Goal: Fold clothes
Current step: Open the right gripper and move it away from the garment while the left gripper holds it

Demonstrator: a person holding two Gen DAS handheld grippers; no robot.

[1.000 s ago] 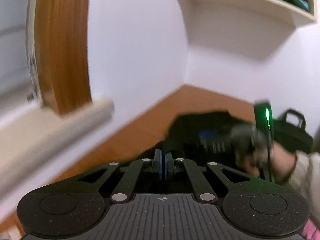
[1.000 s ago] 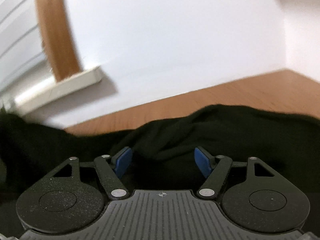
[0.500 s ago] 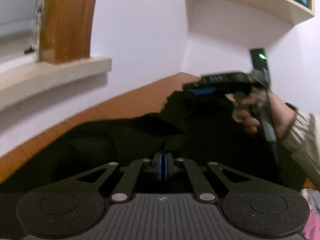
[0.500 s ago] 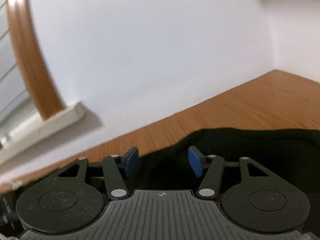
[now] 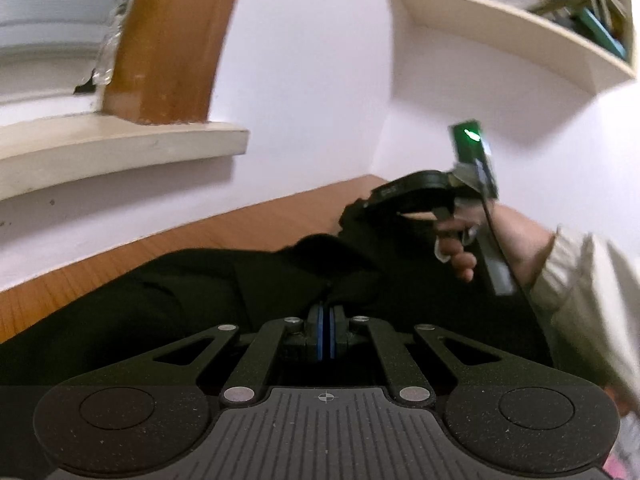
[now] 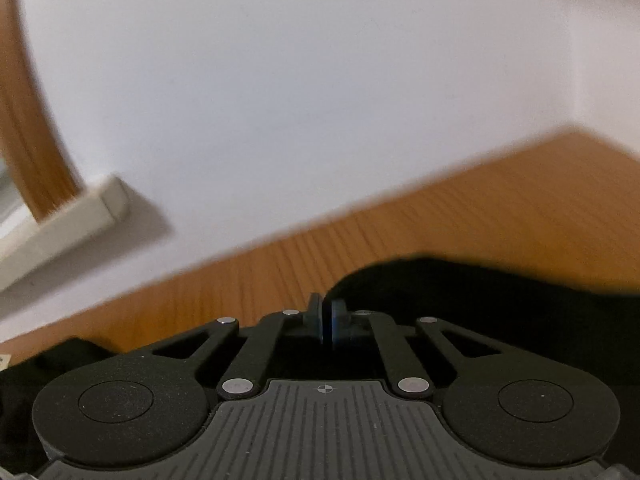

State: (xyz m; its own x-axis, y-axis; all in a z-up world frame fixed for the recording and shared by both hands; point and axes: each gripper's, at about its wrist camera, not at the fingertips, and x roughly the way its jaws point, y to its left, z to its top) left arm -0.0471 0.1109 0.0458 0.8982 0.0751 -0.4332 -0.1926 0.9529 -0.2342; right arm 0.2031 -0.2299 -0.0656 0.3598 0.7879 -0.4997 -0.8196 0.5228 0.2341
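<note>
1. Since the earlier frames the left-wrist view has dropped from the wall and window toward the wooden table. The black garment now fills the foreground, and the person's right hand sits higher and clearer. The left gripper has its blue pads pressed together on a raised fold of the garment, which runs across the table from lower left toward the right gripper at upper right. I judge that line to be its long axis.

2. In the right-wrist view the right gripper has its jaws drawn together, having just been closing. Its pads meet at the garment's rounded edge on the table. Whether cloth is truly caught between them I cannot tell; the edge seems to begin just beside the right pad.

3. To do this step well, I would check both pinches hold a single edge, then lift both ends evenly so the cloth stays taut along its length before folding.
</note>
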